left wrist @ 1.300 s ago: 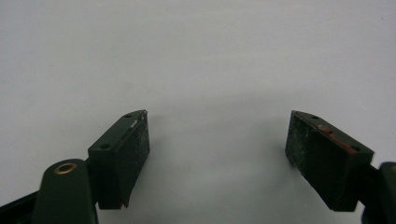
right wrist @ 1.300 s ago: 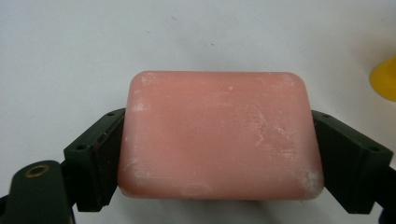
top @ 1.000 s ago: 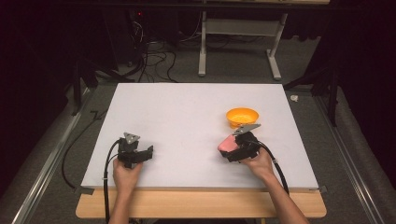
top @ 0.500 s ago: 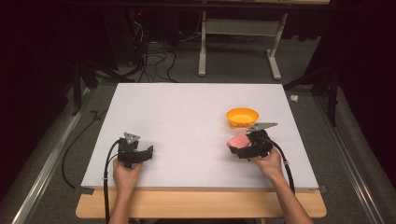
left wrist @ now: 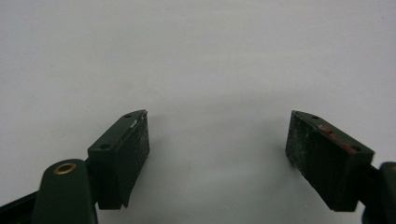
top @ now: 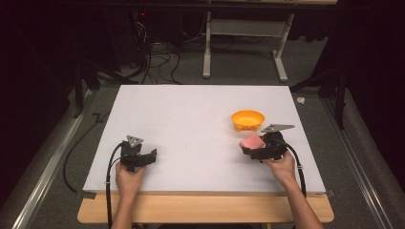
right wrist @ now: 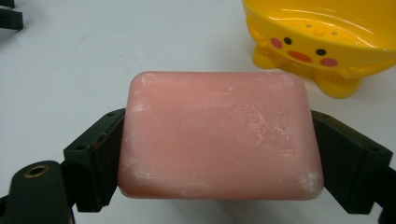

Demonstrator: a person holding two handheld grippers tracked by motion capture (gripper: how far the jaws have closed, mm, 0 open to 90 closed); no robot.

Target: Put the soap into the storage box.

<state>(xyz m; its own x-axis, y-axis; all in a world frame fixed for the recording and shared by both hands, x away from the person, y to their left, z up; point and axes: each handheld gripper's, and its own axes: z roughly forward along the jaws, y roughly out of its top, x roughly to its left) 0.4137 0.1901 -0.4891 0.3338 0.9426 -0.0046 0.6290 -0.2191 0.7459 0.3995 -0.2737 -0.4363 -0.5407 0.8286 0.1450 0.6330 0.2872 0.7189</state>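
Now a pink rectangular soap bar (right wrist: 219,135) is clamped in the right tool (top: 260,148), near the yellow duck-faced plastic dish (top: 248,119); placement there likely follows; left tool (left wrist: 217,156) is held wide open, empty.

High view: overhead, facing forward and down across the whole worktop (top: 191,114). Gripper views: close, low along their jaws. Right gripper view shares the yellow bowl (right wrist: 322,42) with high view.
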